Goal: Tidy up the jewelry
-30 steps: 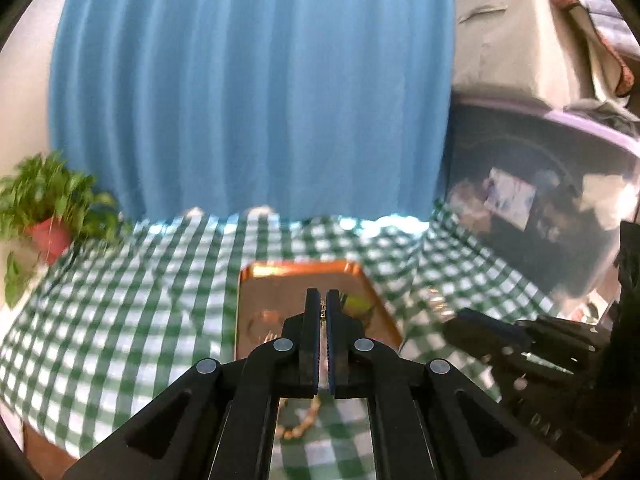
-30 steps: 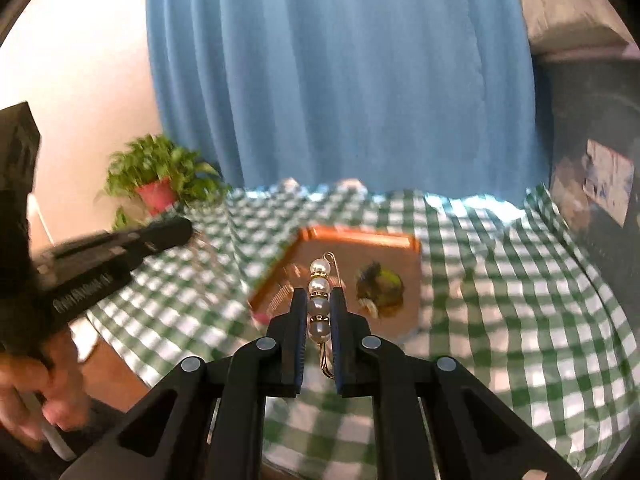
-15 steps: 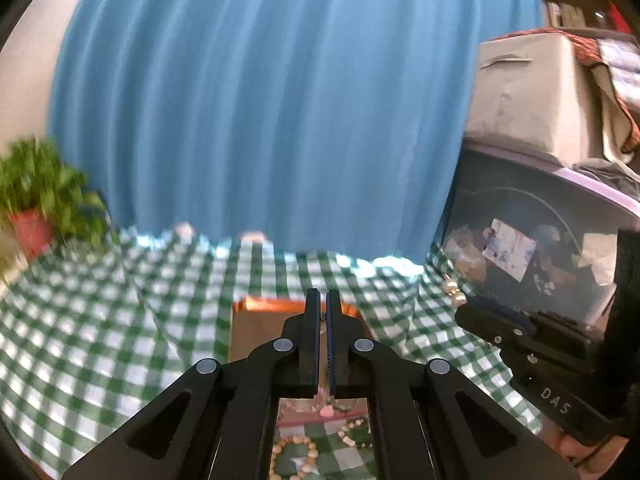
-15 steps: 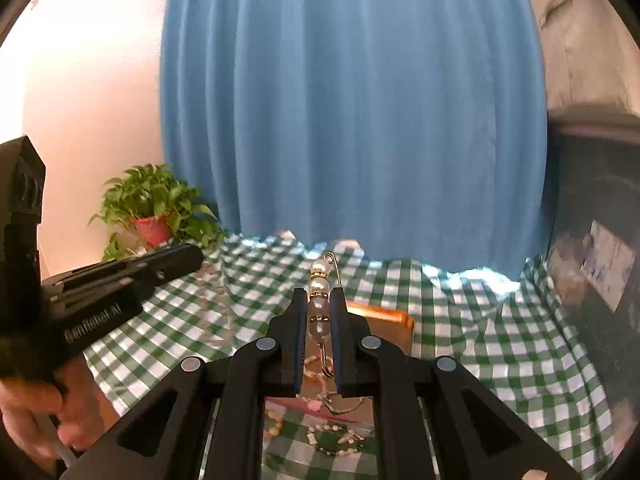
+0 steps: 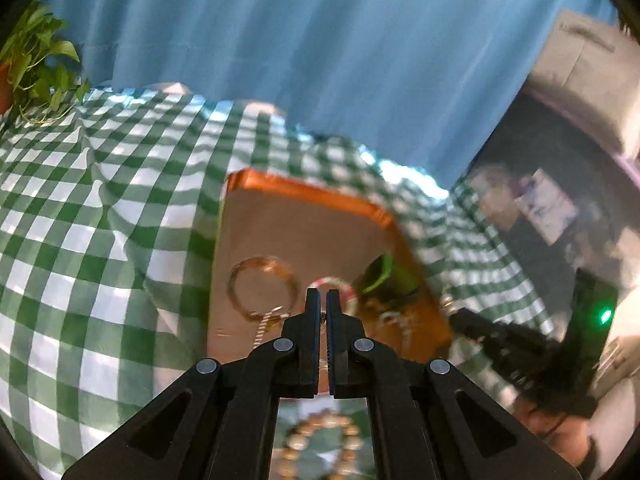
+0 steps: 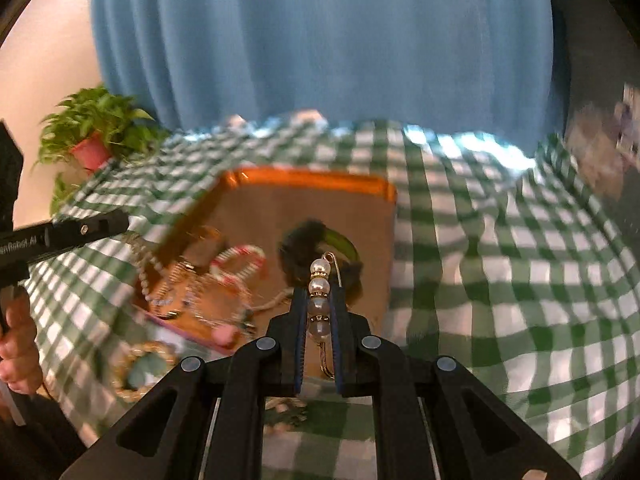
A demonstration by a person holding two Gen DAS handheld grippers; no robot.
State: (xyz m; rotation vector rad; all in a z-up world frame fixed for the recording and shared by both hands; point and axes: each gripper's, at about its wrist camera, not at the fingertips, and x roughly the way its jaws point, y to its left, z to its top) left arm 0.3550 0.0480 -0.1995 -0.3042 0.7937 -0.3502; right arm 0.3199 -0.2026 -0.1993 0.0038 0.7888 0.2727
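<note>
A: What is the right gripper (image 6: 319,300) doing?

B: It is clenched on a pearl brooch (image 6: 319,298): a row of white pearls on a gold pin, standing upright between the pads, above the near edge of the orange tray (image 6: 308,178).

A: And the left gripper (image 5: 322,300)?

B: Its jaws are pressed together. Something thin may sit in the slit, but I cannot tell. It hangs over the tray's near edge.

A: What lies in the tray?

B: A gold bangle (image 5: 262,286) near the left edge, a red-and-white bracelet (image 6: 239,266) in the middle, a green bangle (image 5: 380,276) toward the right edge; the rest is blurred.

A: Anything off the tray?

B: A wooden bead bracelet (image 5: 320,446) on the checked tablecloth (image 5: 80,208), just before the tray's near edge. A potted plant (image 6: 94,136) stands at the far left corner of the table.
</note>
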